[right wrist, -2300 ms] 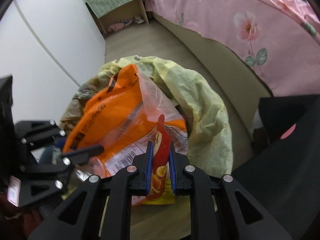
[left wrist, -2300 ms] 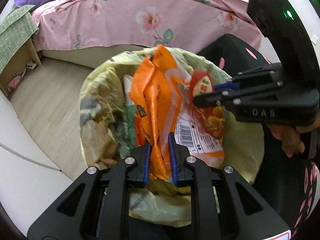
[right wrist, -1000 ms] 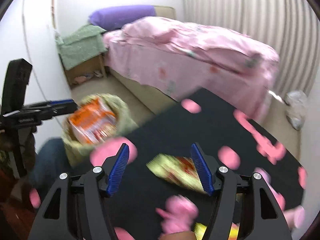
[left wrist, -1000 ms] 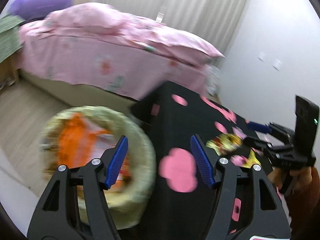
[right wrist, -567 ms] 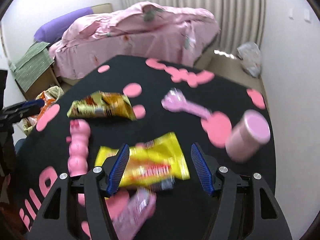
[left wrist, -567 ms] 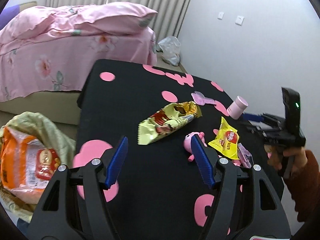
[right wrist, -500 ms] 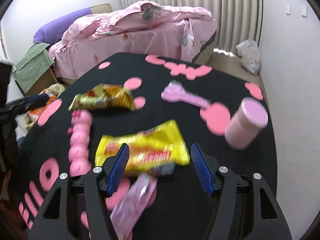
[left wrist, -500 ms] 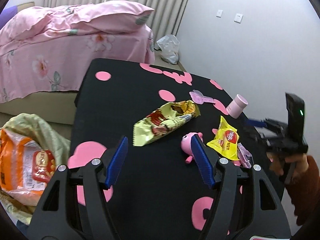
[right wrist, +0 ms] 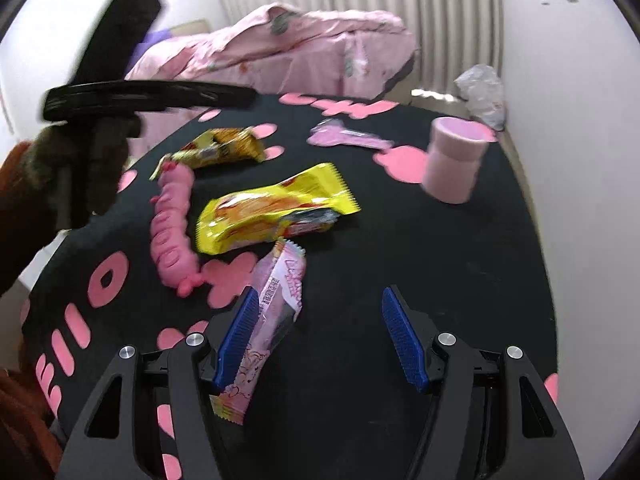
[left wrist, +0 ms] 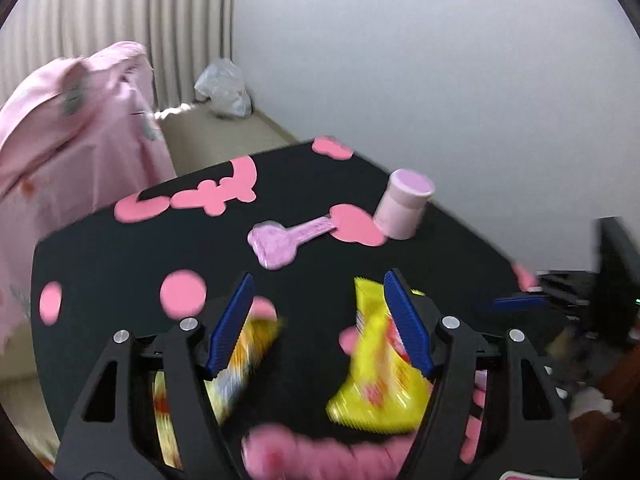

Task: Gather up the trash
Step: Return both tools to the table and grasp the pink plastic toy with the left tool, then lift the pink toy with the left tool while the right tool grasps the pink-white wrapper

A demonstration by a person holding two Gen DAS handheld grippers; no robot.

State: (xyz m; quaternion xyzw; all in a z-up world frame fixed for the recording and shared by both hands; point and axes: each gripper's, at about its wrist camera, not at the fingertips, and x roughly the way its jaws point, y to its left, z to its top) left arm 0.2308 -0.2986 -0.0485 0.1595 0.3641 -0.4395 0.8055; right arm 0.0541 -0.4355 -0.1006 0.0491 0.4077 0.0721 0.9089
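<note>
My left gripper [left wrist: 320,320] is open and empty, low over the black table [left wrist: 120,256]. A bright yellow snack wrapper [left wrist: 376,376] lies by its right finger and a gold snack bag [left wrist: 240,356] by its left finger, both blurred. My right gripper [right wrist: 320,336] is open and empty. A pink wrapper [right wrist: 272,312] lies against its left finger. In the right wrist view the yellow wrapper [right wrist: 272,212] and the gold bag [right wrist: 224,148] lie farther out. The left gripper's body [right wrist: 120,92] hangs over the table's left side there.
A pink worm toy [right wrist: 172,224], a pink flat spoon-shaped toy [right wrist: 348,138] and a pink cylinder cup [right wrist: 456,160] stand on the table. A pink-covered bed [right wrist: 280,48] lies beyond, with a white plastic bag [right wrist: 480,92] on the floor by the wall.
Both grippers let go of the orange bags in the bin, opened and swung to the table. The left gripper has moved in low over the two yellow wrappers; the right came near the pink wrapper.
</note>
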